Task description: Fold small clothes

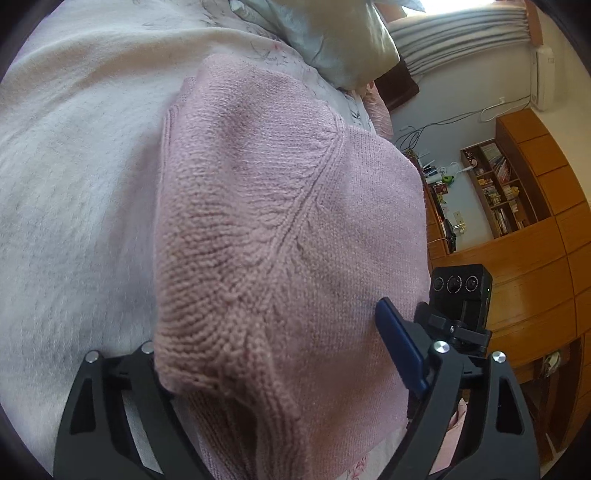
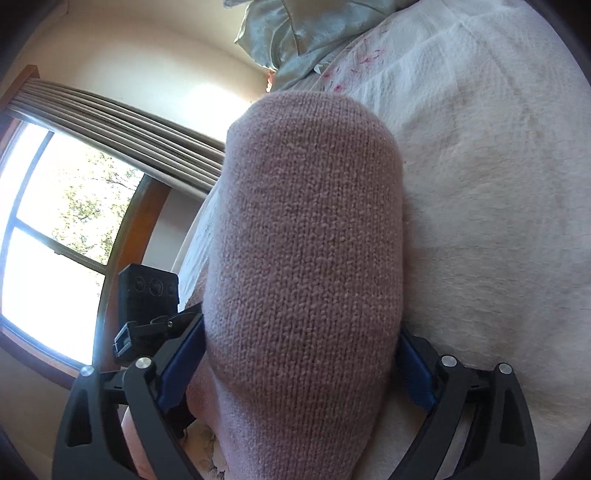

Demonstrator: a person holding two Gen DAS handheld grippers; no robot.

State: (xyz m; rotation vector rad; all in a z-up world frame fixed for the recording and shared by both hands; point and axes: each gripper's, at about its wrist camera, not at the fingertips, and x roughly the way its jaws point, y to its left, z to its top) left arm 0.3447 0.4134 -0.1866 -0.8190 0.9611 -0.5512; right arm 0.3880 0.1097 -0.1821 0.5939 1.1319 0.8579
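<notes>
Covering most of both views, a white bed (image 1: 74,184) with a fleecy blanket carries the other items. Item two: pink knitted sweater (image 1: 258,221), draped up toward each camera, its raised seam running diagonally in the left wrist view; the same sweater (image 2: 306,258) fills the centre of the right wrist view as a rounded fold. Item three: pale blue satin pillow (image 1: 321,37) at the head of the bed, also seen at the top of the right wrist view (image 2: 295,33). Item four: wooden bookshelf (image 1: 495,188) against the far wall, well apart from the bed. Item five: left gripper (image 1: 280,369), jaws spread wide with knit bunched between them; only one blue pad shows, so whether they pinch the fabric cannot be told. Item six: right gripper (image 2: 299,365), jaws pressed against both sides of the sweater fold, blue pads touching the knit, gripping it.
</notes>
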